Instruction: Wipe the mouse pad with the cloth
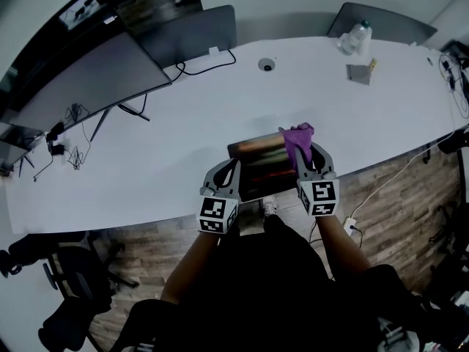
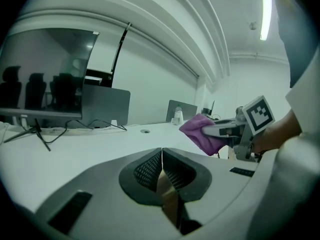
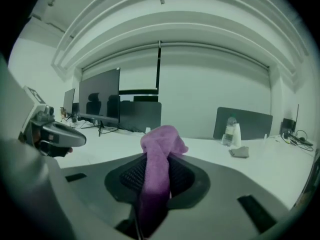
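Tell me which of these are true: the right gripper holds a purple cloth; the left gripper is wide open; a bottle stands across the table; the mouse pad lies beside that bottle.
1. The right gripper holds a purple cloth. True.
2. The left gripper is wide open. False: it is closed on the mouse pad.
3. A bottle stands on the far side of the table. True.
4. The mouse pad lies beside the bottle. False: it sits at the near edge, between the grippers.

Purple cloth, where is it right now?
In the head view the cloth is clamped in the right tool, bunched over the right end of the mouse pad, near the table's front edge.
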Motion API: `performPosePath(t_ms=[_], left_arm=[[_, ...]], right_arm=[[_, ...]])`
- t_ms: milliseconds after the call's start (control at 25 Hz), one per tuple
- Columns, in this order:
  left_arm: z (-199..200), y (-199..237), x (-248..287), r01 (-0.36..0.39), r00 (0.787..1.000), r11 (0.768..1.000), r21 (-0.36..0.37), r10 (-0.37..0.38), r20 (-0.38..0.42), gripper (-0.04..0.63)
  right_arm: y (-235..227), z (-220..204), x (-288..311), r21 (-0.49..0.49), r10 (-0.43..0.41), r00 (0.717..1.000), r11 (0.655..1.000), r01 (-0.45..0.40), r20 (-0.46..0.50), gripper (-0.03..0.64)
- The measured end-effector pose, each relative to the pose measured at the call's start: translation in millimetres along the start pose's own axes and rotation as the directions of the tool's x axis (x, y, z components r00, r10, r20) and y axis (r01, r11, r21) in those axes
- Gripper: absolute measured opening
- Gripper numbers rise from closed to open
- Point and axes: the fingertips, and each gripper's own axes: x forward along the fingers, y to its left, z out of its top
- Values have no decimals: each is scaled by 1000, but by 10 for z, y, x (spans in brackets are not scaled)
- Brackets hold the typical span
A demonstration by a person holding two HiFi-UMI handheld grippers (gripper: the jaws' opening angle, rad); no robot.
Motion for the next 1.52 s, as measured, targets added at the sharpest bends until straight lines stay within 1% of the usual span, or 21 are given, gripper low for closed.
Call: performPosePath(t_ms=[160, 320, 520, 720, 880, 1080, 1160, 1320, 1520], left_arm=[[243, 49, 2, -10, 999, 1000, 4, 10, 46, 23], [554, 82, -53, -13, 994, 999, 31, 10, 106, 23], [907, 196, -176, -40, 983, 998, 43, 32, 183, 23], [1186, 253, -324, -58, 969, 997, 44, 45, 244, 23], [1306, 276, -414, -69, 960, 997, 37, 56, 275, 23], [1358, 281, -519, -109, 952, 990, 87, 78, 297, 23], [1354, 288, -553, -116, 951, 988, 98, 82, 297, 23], [1327, 321, -568, -121, 953, 989, 89, 91, 290, 23], [1257, 289, -579, -118, 956, 990, 76, 93, 279, 23]], right_arm=[[68, 445, -4, -17, 16, 995, 1000, -14, 100, 100], [131, 824, -27, -24, 34, 982, 999, -30, 187, 100], [210, 1188, -55, -64, 43, 966, 998, -27, 256, 100], [306, 1469, -81, -74, 77, 945, 996, -56, 318, 100], [416, 1597, -58, -111, 95, 936, 992, -61, 337, 100], [510, 1645, -54, -123, 124, 930, 989, -86, 346, 100], [536, 1650, -46, -134, 127, 929, 987, -85, 347, 97], [580, 1610, 11, -171, 123, 936, 983, -70, 328, 87], [627, 1569, 7, -172, 138, 939, 981, -87, 316, 83]])
